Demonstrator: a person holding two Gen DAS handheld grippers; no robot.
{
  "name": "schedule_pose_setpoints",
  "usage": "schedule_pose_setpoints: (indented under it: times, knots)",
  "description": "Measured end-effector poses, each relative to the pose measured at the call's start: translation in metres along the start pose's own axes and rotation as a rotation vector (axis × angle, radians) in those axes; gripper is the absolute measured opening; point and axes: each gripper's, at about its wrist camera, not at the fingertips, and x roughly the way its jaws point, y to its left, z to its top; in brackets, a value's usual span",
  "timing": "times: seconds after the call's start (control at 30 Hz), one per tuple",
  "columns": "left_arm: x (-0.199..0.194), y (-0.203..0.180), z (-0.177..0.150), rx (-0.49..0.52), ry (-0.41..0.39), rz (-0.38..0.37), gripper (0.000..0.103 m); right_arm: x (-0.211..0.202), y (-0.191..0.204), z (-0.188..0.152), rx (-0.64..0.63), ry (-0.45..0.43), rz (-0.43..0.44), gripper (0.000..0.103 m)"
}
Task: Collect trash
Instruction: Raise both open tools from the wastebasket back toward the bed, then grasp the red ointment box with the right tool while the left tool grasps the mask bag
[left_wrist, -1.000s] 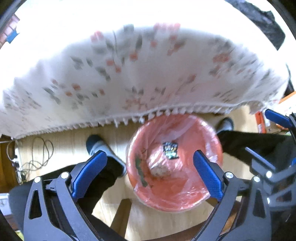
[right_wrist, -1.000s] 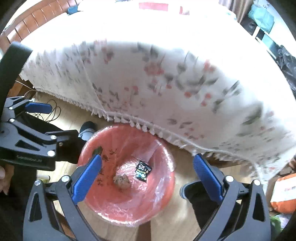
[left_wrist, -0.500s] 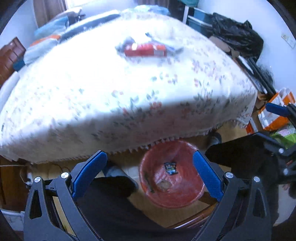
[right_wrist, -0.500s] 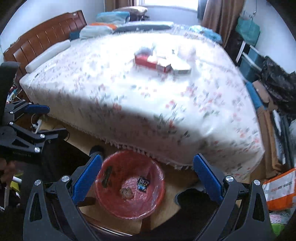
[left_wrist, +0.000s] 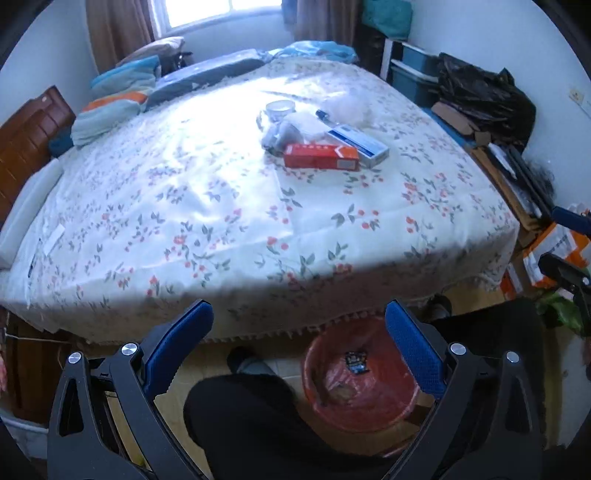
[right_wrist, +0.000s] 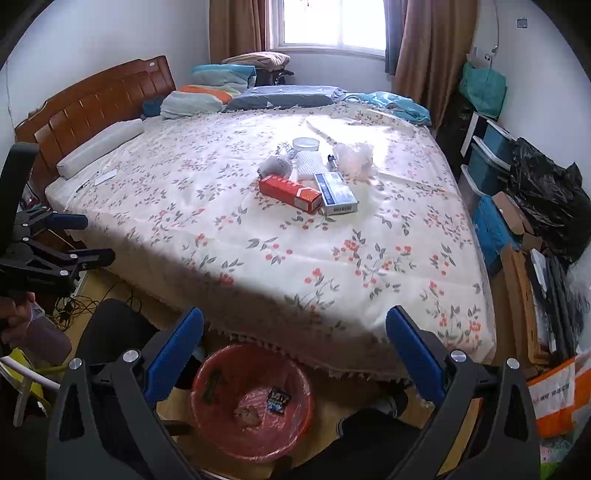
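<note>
A red bin lined with clear plastic stands on the floor at the bed's near edge, holding a small dark wrapper and a brown crumpled lump. On the floral bedspread lie a red box, a blue-and-white box, a clear bag, a round tub and crumpled wrappers. My left gripper and right gripper are both open and empty, held high in front of the bed.
Wooden headboard at left, pillows and folded bedding at the far end. Boxes, storage bins and a black bag crowd the right side. My legs are beside the bin. Cables lie on the floor left.
Both grippers have risen and tilted up from over the bin, so the views now take in the whole bed top and the items on it. Both stayed open.
</note>
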Motion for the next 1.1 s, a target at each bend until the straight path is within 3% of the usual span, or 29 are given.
schedule_pose_setpoints:
  times: [0.27, 0.67, 0.9, 1.1]
  knots:
    - [0.055, 0.003, 0.051, -0.006, 0.03, 0.002, 0.097, 0.07, -0.03, 0.039, -0.029, 0.013, -0.015, 0.098]
    - [0.181, 0.015, 0.146, -0.139, 0.091, 0.003, 0.097, 0.176, -0.064, 0.095, -0.027, 0.033, -0.023, 0.098]
    - [0.256, 0.006, 0.2, -0.266, 0.125, -0.021, 0.097, 0.212, -0.074, 0.106, -0.016, 0.038, -0.026, 0.098]
    - [0.305, -0.007, 0.22, -0.306, 0.168, 0.002, 0.098, 0.228, -0.083, 0.101, 0.002, 0.054, -0.019, 0.098]
